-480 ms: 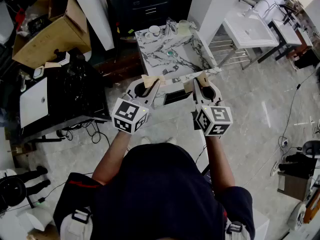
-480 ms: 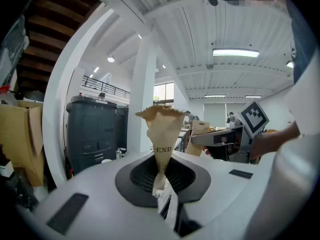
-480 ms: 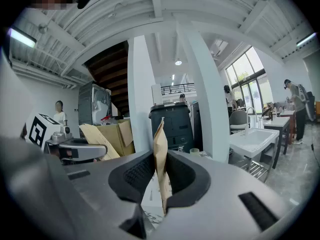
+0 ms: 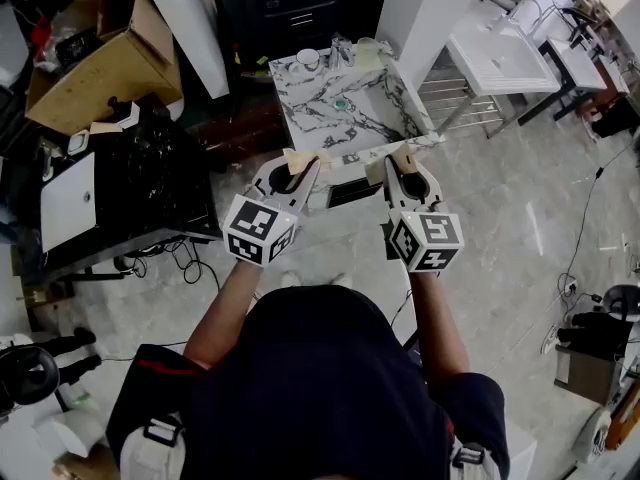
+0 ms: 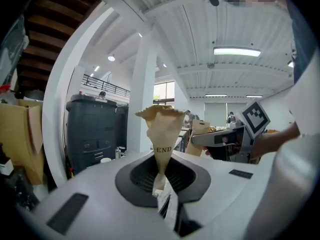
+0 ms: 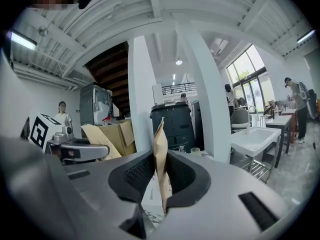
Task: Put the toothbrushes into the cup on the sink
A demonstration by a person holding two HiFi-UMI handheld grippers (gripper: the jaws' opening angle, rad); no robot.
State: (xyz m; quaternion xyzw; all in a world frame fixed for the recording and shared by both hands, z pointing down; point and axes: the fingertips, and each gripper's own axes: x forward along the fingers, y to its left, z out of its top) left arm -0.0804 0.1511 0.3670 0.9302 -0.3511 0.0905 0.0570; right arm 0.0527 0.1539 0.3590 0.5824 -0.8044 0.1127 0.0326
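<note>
Marble-topped sink [image 4: 330,108] sits dead ahead of left gripper [image 4: 303,163] and right gripper [image 4: 398,160], jaws of each pinching a tan paper slip [image 5: 162,131].

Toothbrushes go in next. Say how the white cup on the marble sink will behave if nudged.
The white cup looks small, so probably light and easy to tip. On the polished marble sink it may slide. Its material I cannot tell.
</note>
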